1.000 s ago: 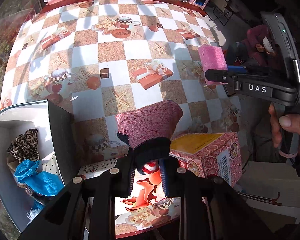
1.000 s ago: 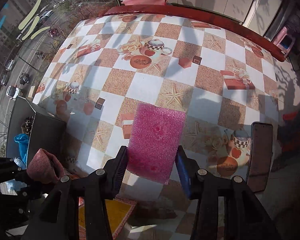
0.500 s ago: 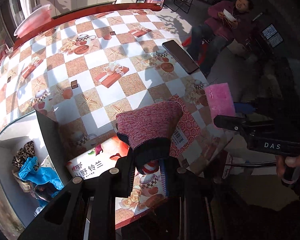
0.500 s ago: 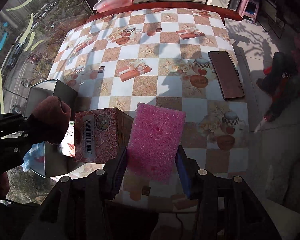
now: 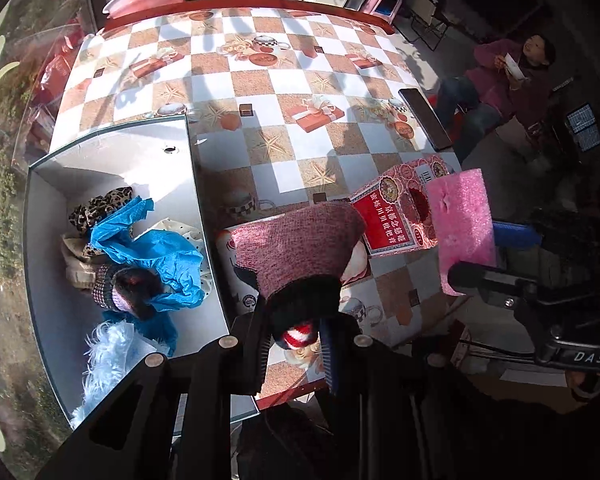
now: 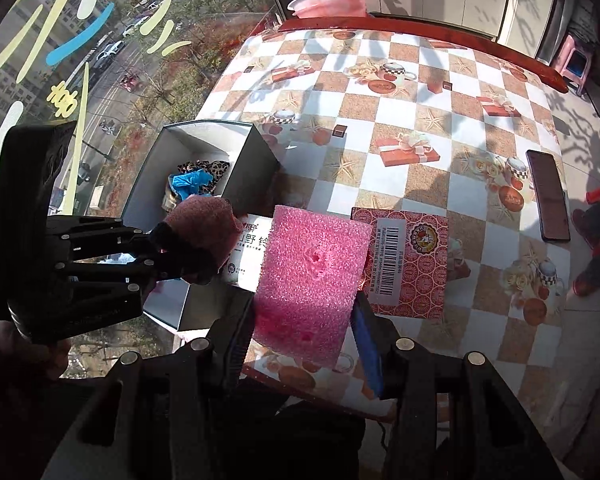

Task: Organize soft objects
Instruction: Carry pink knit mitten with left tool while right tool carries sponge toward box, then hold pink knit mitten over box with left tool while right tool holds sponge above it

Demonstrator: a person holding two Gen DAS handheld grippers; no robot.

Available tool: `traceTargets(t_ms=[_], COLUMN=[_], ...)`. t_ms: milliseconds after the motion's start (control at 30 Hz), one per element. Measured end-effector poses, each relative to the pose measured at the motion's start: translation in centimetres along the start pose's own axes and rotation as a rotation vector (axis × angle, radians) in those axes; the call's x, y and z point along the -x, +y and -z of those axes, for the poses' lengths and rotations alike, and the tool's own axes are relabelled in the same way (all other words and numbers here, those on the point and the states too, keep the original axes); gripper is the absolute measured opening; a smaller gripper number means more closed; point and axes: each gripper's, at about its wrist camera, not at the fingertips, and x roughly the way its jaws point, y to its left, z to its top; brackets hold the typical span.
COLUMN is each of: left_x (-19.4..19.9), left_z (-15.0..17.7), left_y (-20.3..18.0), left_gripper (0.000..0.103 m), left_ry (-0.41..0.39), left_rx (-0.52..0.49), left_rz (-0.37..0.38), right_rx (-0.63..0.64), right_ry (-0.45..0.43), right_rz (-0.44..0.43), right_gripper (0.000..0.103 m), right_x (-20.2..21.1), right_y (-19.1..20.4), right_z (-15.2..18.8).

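Note:
My left gripper (image 5: 294, 344) is shut on a pink knit sock with a black cuff (image 5: 300, 248), held above the table's near edge; it also shows in the right wrist view (image 6: 204, 224). My right gripper (image 6: 304, 340) is shut on a pink foam sponge (image 6: 312, 276), also seen in the left wrist view (image 5: 462, 224). An open white box (image 5: 112, 152) at the left holds soft things: blue cloth (image 5: 156, 252), leopard fabric (image 5: 100, 206), a fluffy blue piece (image 5: 108, 352). The box also shows in the right wrist view (image 6: 236, 172).
A red patterned carton (image 5: 396, 216) and a white carton (image 6: 252, 240) lie on the checkered table (image 5: 292, 92) near its front edge. A dark phone (image 6: 548, 196) lies at the right edge. A pink basin (image 6: 328, 0) stands at the far end. A person (image 5: 508, 80) sits right.
Both grippers have pulled back and swung left with their loads still held. The white box now lies fully in the left wrist view, and the cartons sit under the sock and sponge.

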Motion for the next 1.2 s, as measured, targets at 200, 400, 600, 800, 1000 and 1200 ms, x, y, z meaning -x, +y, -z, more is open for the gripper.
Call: traceTargets(t_ms=[200, 400, 600, 800, 1000, 1200], left_x=[0.9, 1.5, 2.1, 2.5, 2.4, 2.5], left_z=[2.6, 4.4, 5.9, 7.3, 7.9, 8.0], left_y=[4.0, 6.9, 9.8, 11.8, 13.2, 13.7], left_gripper=[0.024, 0.024, 0.024, 0.024, 0.024, 0.024], left_ry=[-0.01, -0.019, -0.032, -0.038, -0.034, -0.035], left_rx=[0.114, 0.198, 0.287, 0.355, 0.402, 0.412], left_rz=[-0.029, -0.05, -0.074, -0.091, -0.113, -0.132], right_rx=[0.173, 0.293, 0.366, 0.385, 0.356, 0.368], right_ry=[0.042, 0.074, 0.076, 0.073, 0.091, 0.1], right_rz=[0.03, 0.022, -0.001, -0.029, -0.098, -0.108], right_gripper=[0.049, 0.049, 0.049, 0.049, 0.049, 0.049], right_x=[-2.2, -4.0, -5.0, -5.6, -6.7, -7.7], right_y=[5.2, 9.0, 11.6, 13.2, 14.4, 15.9], right_z=[-0.7, -1.0, -2.1, -3.3, -5.1, -6.5])
